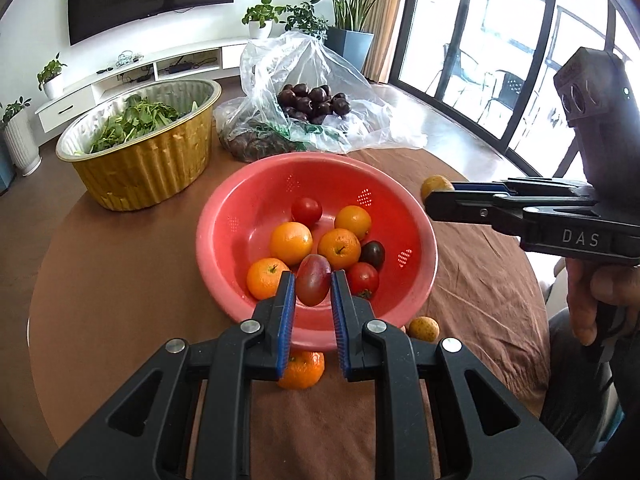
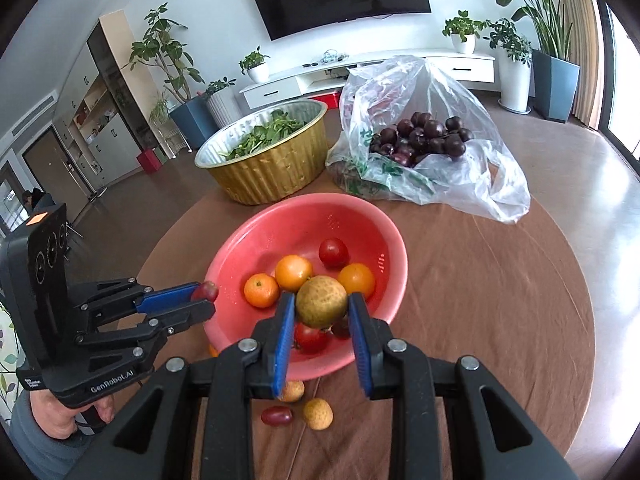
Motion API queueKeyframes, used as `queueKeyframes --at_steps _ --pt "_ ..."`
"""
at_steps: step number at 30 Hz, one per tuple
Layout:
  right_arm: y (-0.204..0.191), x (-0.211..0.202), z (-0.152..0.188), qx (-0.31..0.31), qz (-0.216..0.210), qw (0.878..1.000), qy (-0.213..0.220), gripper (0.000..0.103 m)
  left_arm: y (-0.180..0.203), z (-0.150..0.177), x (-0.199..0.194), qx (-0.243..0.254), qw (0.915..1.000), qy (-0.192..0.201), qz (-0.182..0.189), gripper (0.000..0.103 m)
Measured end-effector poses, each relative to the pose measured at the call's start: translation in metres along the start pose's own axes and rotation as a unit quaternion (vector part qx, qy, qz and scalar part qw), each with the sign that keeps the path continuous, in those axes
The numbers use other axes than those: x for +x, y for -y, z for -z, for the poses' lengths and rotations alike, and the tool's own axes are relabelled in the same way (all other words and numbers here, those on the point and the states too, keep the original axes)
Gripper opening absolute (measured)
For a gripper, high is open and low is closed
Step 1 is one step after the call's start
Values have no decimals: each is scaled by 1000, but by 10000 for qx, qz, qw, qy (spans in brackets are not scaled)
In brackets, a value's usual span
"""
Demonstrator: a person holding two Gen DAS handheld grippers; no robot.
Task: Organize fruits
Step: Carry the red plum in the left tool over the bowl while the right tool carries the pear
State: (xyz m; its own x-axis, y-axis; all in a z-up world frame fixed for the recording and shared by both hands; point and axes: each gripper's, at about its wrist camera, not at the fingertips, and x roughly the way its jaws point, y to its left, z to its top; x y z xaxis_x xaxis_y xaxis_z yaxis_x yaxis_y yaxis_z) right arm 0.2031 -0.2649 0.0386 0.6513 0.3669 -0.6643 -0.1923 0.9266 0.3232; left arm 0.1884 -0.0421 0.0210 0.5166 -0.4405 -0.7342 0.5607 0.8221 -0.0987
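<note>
A red colander bowl (image 1: 256, 200) (image 2: 280, 220) sits mid-table and holds several oranges (image 1: 291, 243), red tomatoes (image 1: 307, 210) and a dark fruit (image 1: 373, 254). My left gripper (image 1: 313, 284) (image 2: 206, 300) is shut on a small oval red-purple fruit (image 1: 314, 280) (image 2: 206, 290), held above the bowl's near-left rim. My right gripper (image 2: 321, 306) (image 1: 430, 200) is shut on a round yellow-brown fruit (image 2: 321, 300) (image 1: 436, 186), held over the bowl's near-right side. Loose on the cloth in front of the bowl lie an orange (image 1: 302, 368), yellow-brown fruits (image 2: 318, 413) (image 1: 423, 327) and a red oval fruit (image 2: 277, 415).
A gold foil tub of green leaves (image 1: 152, 168) (image 2: 272, 172) stands behind the bowl on the left. A clear plastic bag with dark plums (image 1: 316, 104) (image 2: 424, 140) lies behind on the right. The round table wears a brown cloth (image 2: 480, 300); its edge curves close on both sides.
</note>
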Motion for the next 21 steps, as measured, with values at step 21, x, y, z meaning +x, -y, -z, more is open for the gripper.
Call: queueKeyframes --at_steps 21 --pt "-6 93 -18 -345 295 9967 -674 29 -3 -2 69 137 9992 -354 -114 17"
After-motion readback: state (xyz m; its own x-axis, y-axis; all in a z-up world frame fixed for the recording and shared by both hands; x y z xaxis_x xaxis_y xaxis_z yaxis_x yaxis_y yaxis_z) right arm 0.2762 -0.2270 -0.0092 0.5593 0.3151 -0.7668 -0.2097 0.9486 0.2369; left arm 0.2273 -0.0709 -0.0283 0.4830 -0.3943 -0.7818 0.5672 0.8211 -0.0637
